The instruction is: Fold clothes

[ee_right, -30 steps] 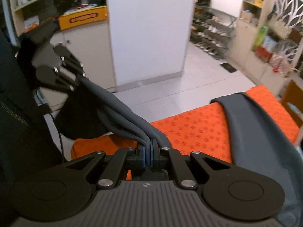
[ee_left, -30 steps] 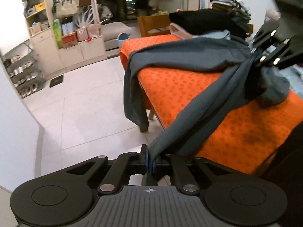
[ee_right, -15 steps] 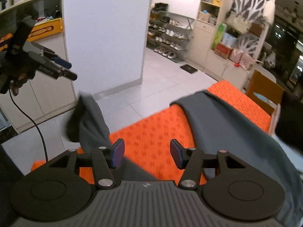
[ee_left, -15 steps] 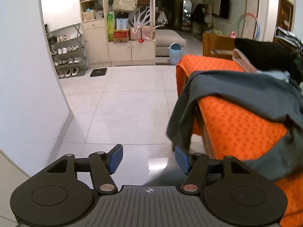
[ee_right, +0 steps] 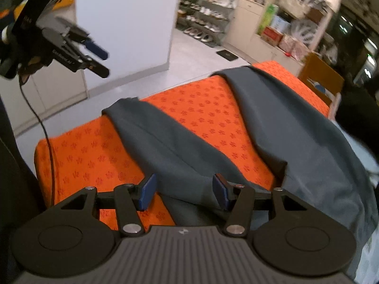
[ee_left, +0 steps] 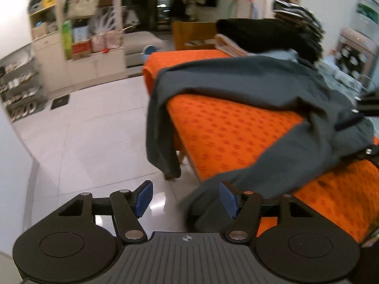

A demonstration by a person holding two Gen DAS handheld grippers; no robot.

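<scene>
Dark grey trousers (ee_left: 248,85) lie spread over the orange-covered table (ee_left: 225,132), both legs draped off its edge. In the right wrist view the trousers (ee_right: 296,127) run in two legs across the table (ee_right: 90,158). My left gripper (ee_left: 186,198) is open and empty beside the near leg's hanging end. My right gripper (ee_right: 184,190) is open just above the near leg, holding nothing. The left gripper (ee_right: 94,56) shows off the table's edge in the right wrist view. The right gripper (ee_left: 364,113) shows at the right edge of the left wrist view.
A pile of folded dark and striped clothes (ee_left: 272,33) sits at the table's far end. A wooden chair (ee_right: 319,80) stands past the table. White tiled floor (ee_left: 94,137), a white pillar (ee_right: 128,23), cabinets and shoe racks (ee_right: 206,21) surround it.
Both grippers held the trousers' leg shut one second ago, then opened and let it drop. The leg now lies across the table. The left gripper has swung back toward the table.
</scene>
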